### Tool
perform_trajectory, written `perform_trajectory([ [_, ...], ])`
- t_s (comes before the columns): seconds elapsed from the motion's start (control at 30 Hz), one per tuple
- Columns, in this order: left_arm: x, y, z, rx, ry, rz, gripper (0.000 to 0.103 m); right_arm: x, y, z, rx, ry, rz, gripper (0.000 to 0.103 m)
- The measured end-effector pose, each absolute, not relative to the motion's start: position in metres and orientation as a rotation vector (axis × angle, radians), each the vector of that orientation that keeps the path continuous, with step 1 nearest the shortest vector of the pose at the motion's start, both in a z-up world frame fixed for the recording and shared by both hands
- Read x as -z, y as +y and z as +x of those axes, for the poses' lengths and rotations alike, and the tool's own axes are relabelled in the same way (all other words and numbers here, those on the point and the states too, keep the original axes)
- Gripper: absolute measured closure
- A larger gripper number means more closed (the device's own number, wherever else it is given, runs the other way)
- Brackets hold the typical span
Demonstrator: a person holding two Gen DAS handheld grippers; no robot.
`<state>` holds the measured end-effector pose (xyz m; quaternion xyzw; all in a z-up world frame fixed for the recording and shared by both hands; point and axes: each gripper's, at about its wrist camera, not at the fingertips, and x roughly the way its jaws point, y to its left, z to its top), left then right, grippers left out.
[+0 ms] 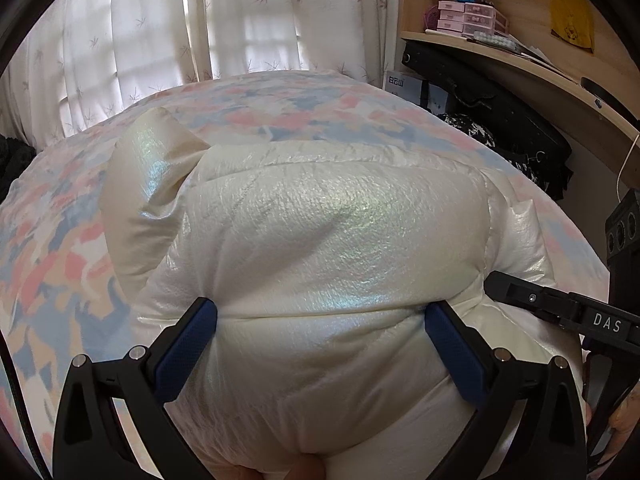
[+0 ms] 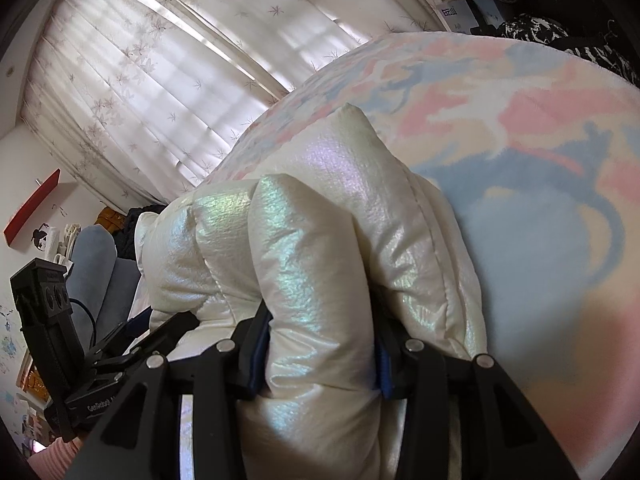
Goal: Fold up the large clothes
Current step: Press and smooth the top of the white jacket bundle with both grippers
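A home bedroom — a bed under a pink-and-blue patterned blanket, leaf-print curtains over a bright window, a curved wooden shelf holding small pink drawer boxes, dark clothing heaped beside the bed.

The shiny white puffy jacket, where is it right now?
The puffy jacket lies bunched on the pastel patterned bedspread, in front of the curtains. The left gripper and the right gripper each pinch a thick fold.
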<state>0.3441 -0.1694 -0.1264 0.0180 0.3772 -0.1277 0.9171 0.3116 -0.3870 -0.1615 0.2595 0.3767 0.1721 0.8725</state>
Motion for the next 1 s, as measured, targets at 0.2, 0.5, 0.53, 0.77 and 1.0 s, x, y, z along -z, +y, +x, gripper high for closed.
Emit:
perform_trajectory([
  [0.2, 0.13, -0.166, 0.346, 0.27, 0.771, 0.025, 0.001, 0.161, -0.387, 0.312, -0.359, 0.787, 0.542, 0.063],
  [0.5, 0.133, -0.163, 0.346, 0.272, 0.769, 0.022, 0.001, 0.169, -0.384, 0.314, -0.352, 0.795, 0.531, 0.062],
  [0.53, 0.133, -0.163, 0.346, 0.268, 0.77, 0.029, 0.001, 0.169, -0.384, 0.316, -0.347, 0.801, 0.527, 0.062],
  [0.77, 0.123, -0.163, 0.344, 0.269, 0.804, 0.041, 0.001, 0.148, -0.369, 0.32, -0.286, 0.88, 0.42, 0.06],
  [1.0, 0.096, -0.16, 0.323, 0.225, 0.838, 0.054, 0.001, 0.121, -0.364, 0.311, -0.183, 0.974, 0.34, 0.036],
])
